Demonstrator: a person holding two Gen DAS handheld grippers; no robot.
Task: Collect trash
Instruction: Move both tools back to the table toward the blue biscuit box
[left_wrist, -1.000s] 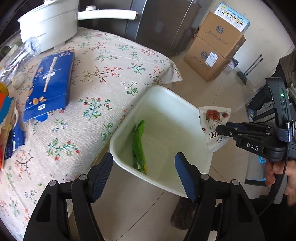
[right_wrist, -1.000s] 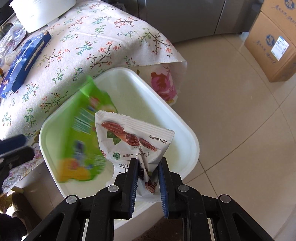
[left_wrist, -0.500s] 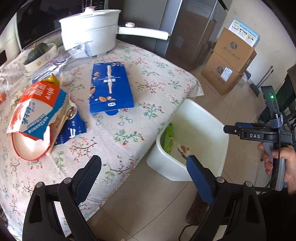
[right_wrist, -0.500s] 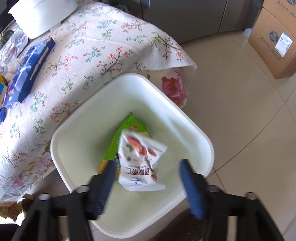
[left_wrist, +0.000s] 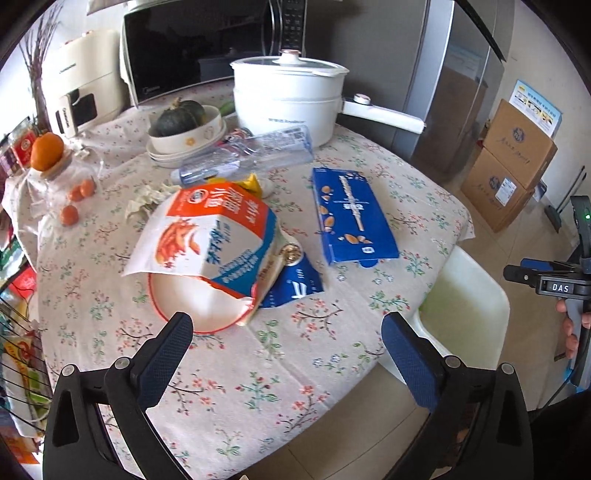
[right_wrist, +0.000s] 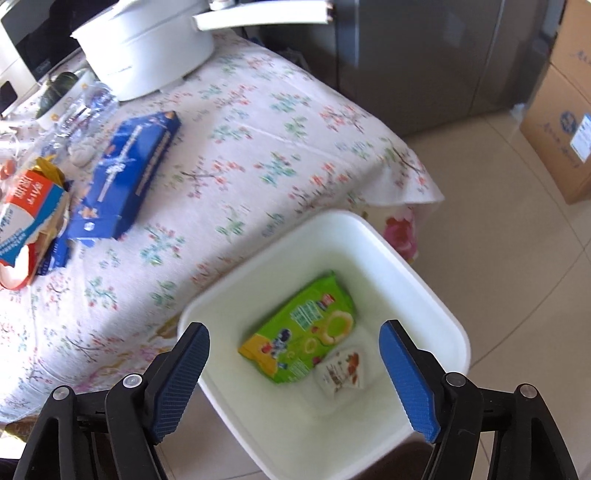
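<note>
A white bin (right_wrist: 436, 302) stands on the floor by the table's edge; it also shows in the left wrist view (left_wrist: 480, 280). In it lie a green snack bag (right_wrist: 306, 339) and a small white nut packet (right_wrist: 343, 371). My right gripper (right_wrist: 295, 369) is open and empty above the bin. My left gripper (left_wrist: 291, 354) is open and empty over the table's near edge. On the floral tablecloth lie a blue box (left_wrist: 351, 218), an orange-and-blue torn bag (left_wrist: 214, 240) over a red-rimmed paper bowl (left_wrist: 192, 314), and a small blue wrapper (left_wrist: 295, 284).
A white electric pot (left_wrist: 288, 96) with a long handle, a clear plastic bottle (left_wrist: 255, 155), a bowl with a squash (left_wrist: 184, 125) and an orange on a jar (left_wrist: 46, 151) stand at the back. Cardboard boxes (left_wrist: 513, 162) are stacked on the floor at right.
My right gripper opened and dropped the white nut packet into the bin beside the green bag. My left gripper swung from the bin up to face the table.
</note>
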